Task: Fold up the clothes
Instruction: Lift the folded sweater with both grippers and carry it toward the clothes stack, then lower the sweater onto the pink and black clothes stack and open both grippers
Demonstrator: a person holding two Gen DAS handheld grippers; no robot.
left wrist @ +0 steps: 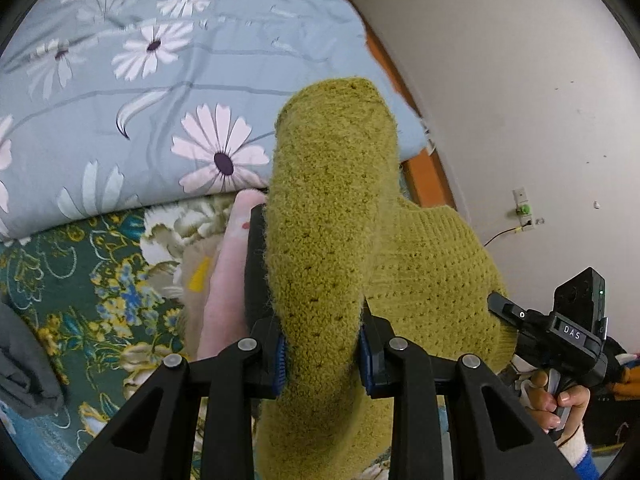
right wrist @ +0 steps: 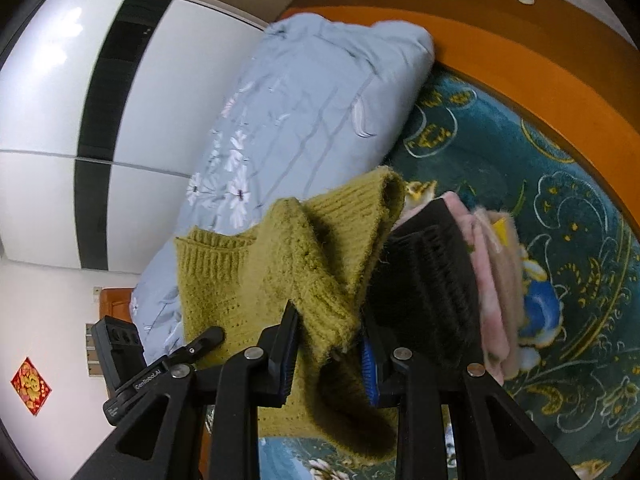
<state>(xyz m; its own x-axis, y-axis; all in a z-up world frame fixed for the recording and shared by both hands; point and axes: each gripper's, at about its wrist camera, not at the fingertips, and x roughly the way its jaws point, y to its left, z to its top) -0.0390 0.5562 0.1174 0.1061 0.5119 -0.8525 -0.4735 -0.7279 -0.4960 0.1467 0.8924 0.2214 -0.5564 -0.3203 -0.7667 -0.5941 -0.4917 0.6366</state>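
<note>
Sweater (left wrist: pixel 328 208) held up over the bed (left wrist: pixel 60 276), clamped in the jaws of both the left gripper (left wrist: pixel 322 354) and the right gripper (right wrist: pixel 330 354). Right gripper sits to the right of the left one. Stack of folded clothes (right wrist: pixel 492 280) lies on the bed just behind the sweater. Rolled quilt (left wrist: pixel 152 92) lies on the bed beyond the stack. Wall (left wrist: pixel 520 92) right of the bed.

The olive-green knit sweater (left wrist: pixel 320 208) hangs bunched and draped, raised above the bed.
</note>
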